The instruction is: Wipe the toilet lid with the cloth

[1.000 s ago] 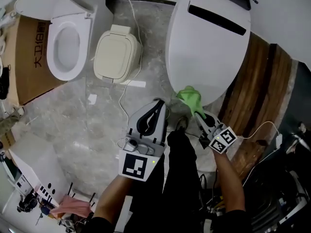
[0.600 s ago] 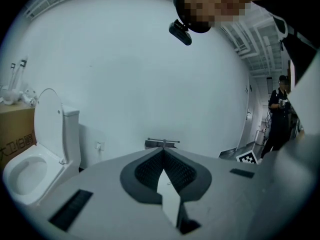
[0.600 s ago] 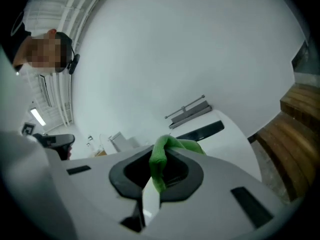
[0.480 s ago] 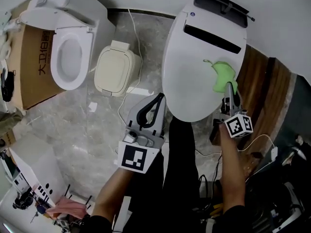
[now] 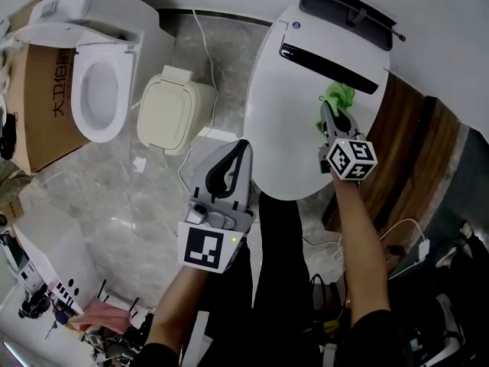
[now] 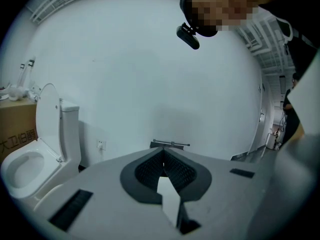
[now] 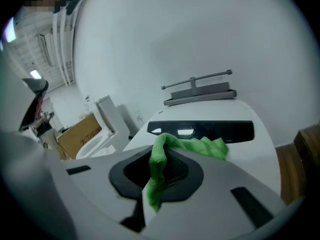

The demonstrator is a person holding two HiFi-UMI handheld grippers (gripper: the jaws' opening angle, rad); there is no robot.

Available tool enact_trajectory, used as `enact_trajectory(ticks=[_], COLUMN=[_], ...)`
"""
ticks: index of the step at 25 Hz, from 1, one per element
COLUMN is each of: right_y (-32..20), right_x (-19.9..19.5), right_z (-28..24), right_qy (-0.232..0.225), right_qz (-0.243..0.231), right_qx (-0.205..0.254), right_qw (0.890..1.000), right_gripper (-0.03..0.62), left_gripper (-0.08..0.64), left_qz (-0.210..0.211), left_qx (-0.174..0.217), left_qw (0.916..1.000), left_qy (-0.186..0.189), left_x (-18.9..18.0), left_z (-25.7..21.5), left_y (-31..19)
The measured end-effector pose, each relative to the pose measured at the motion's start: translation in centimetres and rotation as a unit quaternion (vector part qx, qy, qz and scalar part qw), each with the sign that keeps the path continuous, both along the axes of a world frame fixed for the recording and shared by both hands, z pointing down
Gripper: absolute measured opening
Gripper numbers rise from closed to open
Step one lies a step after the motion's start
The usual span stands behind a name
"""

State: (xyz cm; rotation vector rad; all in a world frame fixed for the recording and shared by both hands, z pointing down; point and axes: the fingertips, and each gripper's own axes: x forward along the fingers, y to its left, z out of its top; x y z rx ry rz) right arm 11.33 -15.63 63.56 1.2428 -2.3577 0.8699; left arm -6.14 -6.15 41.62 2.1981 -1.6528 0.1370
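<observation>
The big white toilet lid (image 5: 306, 105) fills the upper middle of the head view, with a black strip (image 5: 330, 69) near its back. My right gripper (image 5: 336, 112) is shut on the green cloth (image 5: 340, 96), which lies on the lid just below that strip. In the right gripper view the green cloth (image 7: 172, 156) hangs out of the closed jaws, in front of the toilet lid (image 7: 260, 139). My left gripper (image 5: 229, 170) is held low beside the lid's front left edge, jaws closed on nothing; the left gripper (image 6: 163, 170) points at a bare wall.
A second white toilet (image 5: 99, 75) with its seat open stands at the left beside a cardboard box (image 5: 42, 105). A cream lidded bin (image 5: 168, 109) sits between the toilets. Cables (image 5: 200, 33) run over the grey floor. Wooden boards (image 5: 412, 151) lie right of the lid.
My right gripper has carried the cloth from the lid's front edge up across the lid to just below the black strip. The left gripper has stayed about where it was.
</observation>
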Motion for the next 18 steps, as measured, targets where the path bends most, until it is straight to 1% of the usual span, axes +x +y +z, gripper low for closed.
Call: enact_trajectory(ticks=[2, 4, 7, 10, 14, 18], right_y=[-1.0, -1.8, -2.5, -3.2, -3.8, -4.2], right_x=[-1.1, -1.8, -2.6, -3.0, -4.0, -5.1], right_z=[1.2, 2.1, 3.6, 4.6, 5.1, 5.2], right_qy=[0.035, 0.071, 0.102, 0.117, 0.14, 0.149], right_qz=[-0.043, -0.084, -0.131, -0.148, -0.165, -0.199], right_qx=[0.009, 0.018, 0.017, 0.012, 0.018, 0.016], right_qw=[0.998, 0.994, 0.986, 0.982, 0.976, 0.968], right_gripper=[0.032, 0.032, 0.032, 0.032, 0.032, 0.032], left_gripper=[0.009, 0.009, 0.009, 0.009, 0.009, 0.009], left_qz=[-0.004, -0.008, -0.012, -0.014, -0.014, -0.016], left_qx=[0.0, 0.0, -0.002, -0.003, -0.006, -0.008], left_qw=[1.0, 1.0, 0.9999, 0.9999, 0.9999, 0.9998], left_qy=[0.0, 0.001, 0.002, 0.003, 0.006, 0.009], left_x=[0.2, 0.3, 0.2, 0.2, -0.2, -0.6], left_z=[0.5, 0.8, 1.0, 1.2, 1.5, 1.8], left_y=[-0.6, -1.1, -1.6, -2.0, -2.4, -2.5])
